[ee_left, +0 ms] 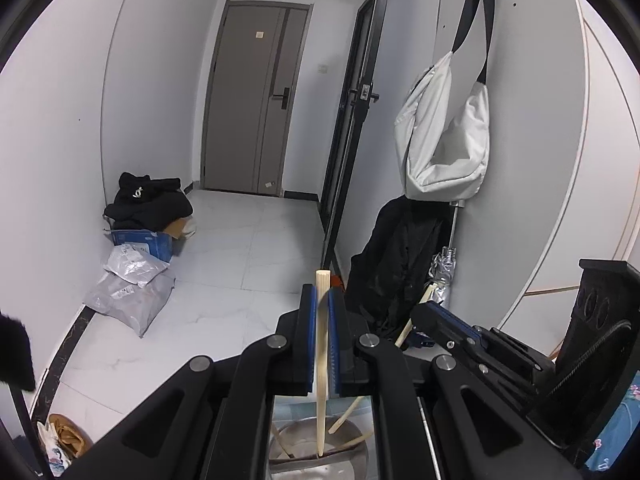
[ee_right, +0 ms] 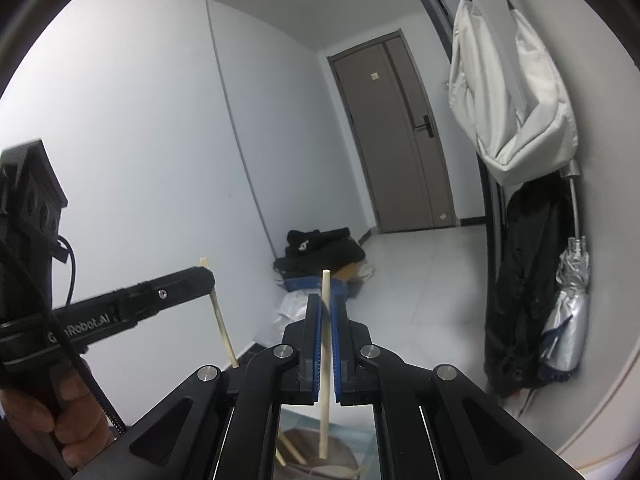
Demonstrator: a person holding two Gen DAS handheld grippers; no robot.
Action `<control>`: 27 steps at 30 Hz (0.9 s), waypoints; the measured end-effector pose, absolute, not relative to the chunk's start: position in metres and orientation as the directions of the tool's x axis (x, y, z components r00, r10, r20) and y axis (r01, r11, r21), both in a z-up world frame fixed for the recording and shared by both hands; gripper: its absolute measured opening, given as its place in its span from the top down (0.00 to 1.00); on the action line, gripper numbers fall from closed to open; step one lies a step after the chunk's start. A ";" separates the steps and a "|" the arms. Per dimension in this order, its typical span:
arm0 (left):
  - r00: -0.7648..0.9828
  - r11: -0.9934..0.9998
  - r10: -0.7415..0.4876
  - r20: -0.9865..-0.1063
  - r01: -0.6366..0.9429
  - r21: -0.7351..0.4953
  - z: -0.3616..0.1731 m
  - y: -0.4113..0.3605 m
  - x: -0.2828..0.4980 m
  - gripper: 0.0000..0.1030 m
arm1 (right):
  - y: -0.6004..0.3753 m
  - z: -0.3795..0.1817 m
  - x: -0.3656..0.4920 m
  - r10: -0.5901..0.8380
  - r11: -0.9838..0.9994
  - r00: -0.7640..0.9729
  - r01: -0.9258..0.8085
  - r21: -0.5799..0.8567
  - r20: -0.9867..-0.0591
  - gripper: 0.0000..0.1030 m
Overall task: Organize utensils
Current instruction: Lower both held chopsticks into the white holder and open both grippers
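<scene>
My left gripper [ee_left: 323,300] is shut on a pale wooden chopstick [ee_left: 321,360] held upright, its lower tip over a round metal container [ee_left: 352,454] seen below between the gripper arms. My right gripper [ee_right: 326,308] is shut on another wooden chopstick [ee_right: 325,364], also upright over the same container [ee_right: 344,458]. More chopsticks [ee_left: 348,416] lean inside the container. The right gripper [ee_left: 424,314] shows in the left wrist view at right. The left gripper [ee_right: 210,276] shows in the right wrist view at left with its chopstick [ee_right: 222,324].
A white bag [ee_left: 444,136] and a black coat [ee_left: 396,272] hang on the right wall above a folded silver umbrella [ee_right: 566,312]. Black clothes on a blue box [ee_left: 144,220] and grey parcels [ee_left: 128,292] lie on the tiled floor by the left wall. A grey door [ee_left: 256,104] is at the far end.
</scene>
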State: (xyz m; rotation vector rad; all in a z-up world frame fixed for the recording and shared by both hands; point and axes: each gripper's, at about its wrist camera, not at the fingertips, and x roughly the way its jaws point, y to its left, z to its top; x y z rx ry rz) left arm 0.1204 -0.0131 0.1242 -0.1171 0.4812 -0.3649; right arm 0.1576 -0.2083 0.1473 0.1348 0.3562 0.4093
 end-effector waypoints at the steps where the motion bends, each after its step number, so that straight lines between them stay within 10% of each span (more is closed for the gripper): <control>1: 0.823 0.929 -0.370 -0.431 0.316 -0.193 0.121 -0.013 0.123 0.97 | -0.208 0.144 0.161 0.419 0.907 0.852 -0.372 0.200 -0.314 0.96; 27: 0.689 0.918 -0.392 -0.610 0.335 -0.212 0.045 -0.019 0.134 0.97 | -0.190 0.046 0.152 0.467 0.871 0.706 -0.471 0.139 -0.533 0.95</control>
